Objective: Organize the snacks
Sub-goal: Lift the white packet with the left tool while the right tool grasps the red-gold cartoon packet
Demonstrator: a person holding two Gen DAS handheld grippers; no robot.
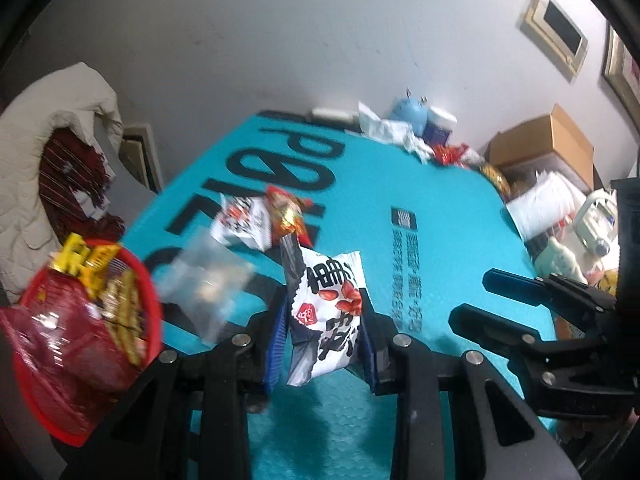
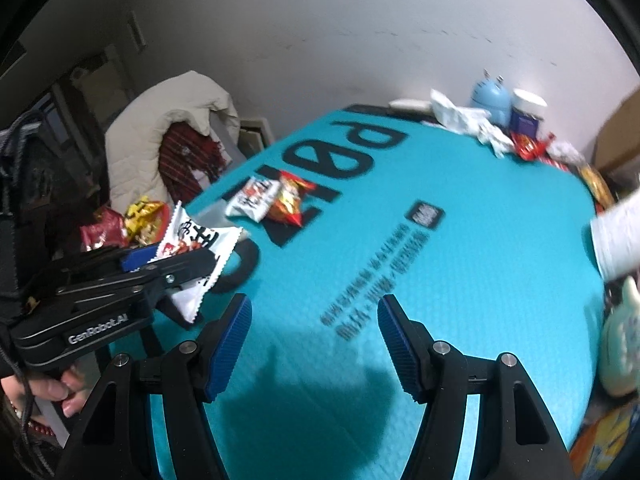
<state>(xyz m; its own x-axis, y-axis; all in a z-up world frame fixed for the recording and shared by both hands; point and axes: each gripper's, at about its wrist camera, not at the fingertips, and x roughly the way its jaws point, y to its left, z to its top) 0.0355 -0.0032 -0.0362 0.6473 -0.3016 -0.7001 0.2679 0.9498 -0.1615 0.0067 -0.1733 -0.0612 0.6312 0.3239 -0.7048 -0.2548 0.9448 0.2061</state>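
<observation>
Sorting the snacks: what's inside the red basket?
The red basket holds a dark red packet and a yellow packet on top. Whatever lies beneath them is covered.

Left gripper (image 1: 324,340): black linkage arms, round silver screws, blue ribbed pads (image 1: 276,344); white "GenRobot.AI" lettering on body at 9 o'clock of right view; black cable beneath; right gripper (image 2: 314,344) same build; beaded bracelet (image 2: 38,428).

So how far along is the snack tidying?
Partway. The red basket already holds several packets. The left gripper is shut on a white snack packet. Still lying on the teal mat: a clear bag, another white packet and an orange packet.
</observation>
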